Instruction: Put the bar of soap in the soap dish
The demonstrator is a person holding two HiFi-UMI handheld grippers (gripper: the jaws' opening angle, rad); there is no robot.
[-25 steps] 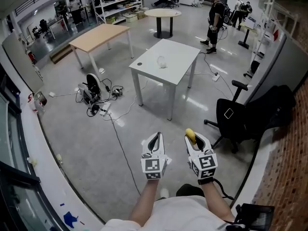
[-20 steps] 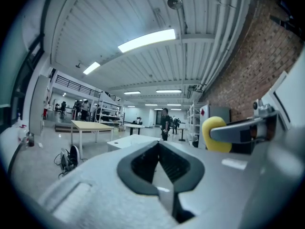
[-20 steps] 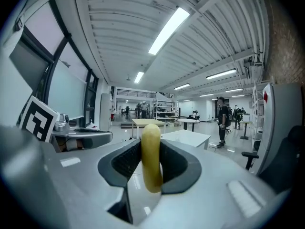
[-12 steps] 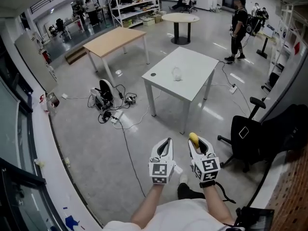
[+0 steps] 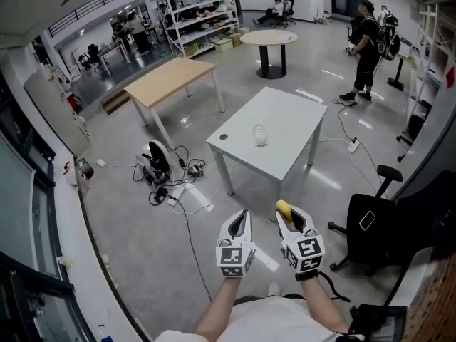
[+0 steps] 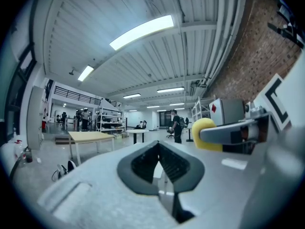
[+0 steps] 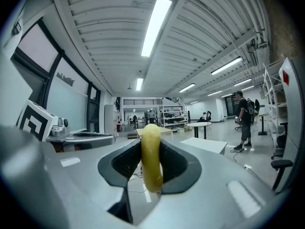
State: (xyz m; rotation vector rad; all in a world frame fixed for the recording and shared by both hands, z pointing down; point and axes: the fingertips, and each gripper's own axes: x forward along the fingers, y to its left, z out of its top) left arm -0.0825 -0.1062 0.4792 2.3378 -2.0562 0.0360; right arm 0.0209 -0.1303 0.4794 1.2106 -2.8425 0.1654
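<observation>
The bar of soap (image 7: 151, 161) looks smooth and waxy, the floor (image 5: 121, 219) glossy, the tan table (image 5: 167, 80) wood-topped.

Both forearms stretched forward side by side, left gripper (image 5: 240, 220) held level, jaws together with nothing between them, right gripper (image 5: 288, 218) level, jaws clamped on yellow bar of soap (image 5: 283, 206)

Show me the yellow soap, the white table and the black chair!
yellow soap (image 7: 151, 156), right gripper view, middle of the bar between the fingers.
white table (image 5: 285, 123), head view, bare part of the top.
black chair (image 5: 374, 237), head view, its backrest.
</observation>
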